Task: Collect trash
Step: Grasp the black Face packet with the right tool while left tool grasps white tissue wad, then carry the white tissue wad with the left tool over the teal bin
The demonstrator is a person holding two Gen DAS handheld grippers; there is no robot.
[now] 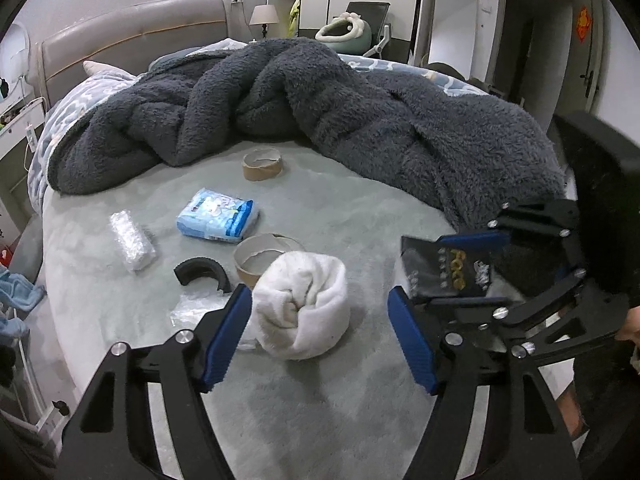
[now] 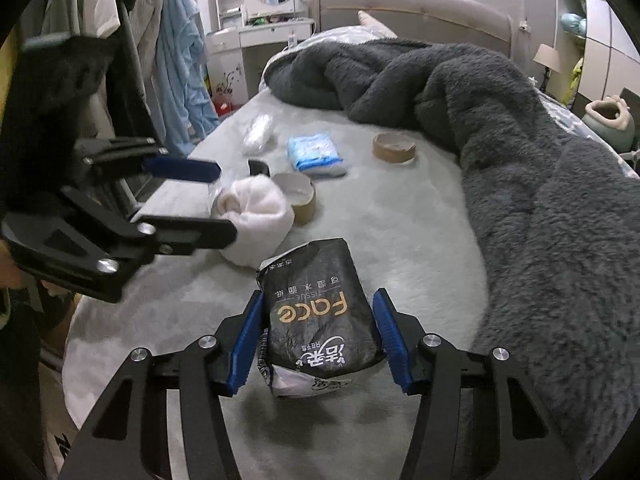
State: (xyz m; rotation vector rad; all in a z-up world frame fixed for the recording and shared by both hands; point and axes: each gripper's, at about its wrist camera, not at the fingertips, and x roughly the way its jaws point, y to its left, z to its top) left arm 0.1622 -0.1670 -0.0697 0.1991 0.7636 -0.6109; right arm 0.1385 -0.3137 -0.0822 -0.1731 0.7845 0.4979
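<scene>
My right gripper (image 2: pixel 318 320) is shut on a black "Face" tissue pack (image 2: pixel 320 312) and holds it over the bed; the pack also shows in the left wrist view (image 1: pixel 448 268). My left gripper (image 1: pixel 320 308) is open around a rolled white sock (image 1: pixel 304 304), its pads apart from it on either side; it also shows in the right wrist view (image 2: pixel 252 216). On the grey-green bed sheet (image 1: pixel 340 208) lie two cardboard tape cores (image 1: pixel 262 164) (image 1: pixel 260 258), a blue tissue pack (image 1: pixel 216 220), a bubble-wrap roll (image 1: pixel 132 244), a black curved piece (image 1: pixel 202 274) and clear plastic film (image 1: pixel 196 308).
A heaped dark grey fleece blanket (image 1: pixel 320 96) covers the far and right side of the bed. The headboard (image 1: pixel 132 40) is behind it. A dressing table (image 2: pixel 260 36) and hanging clothes (image 2: pixel 176 48) stand left of the bed.
</scene>
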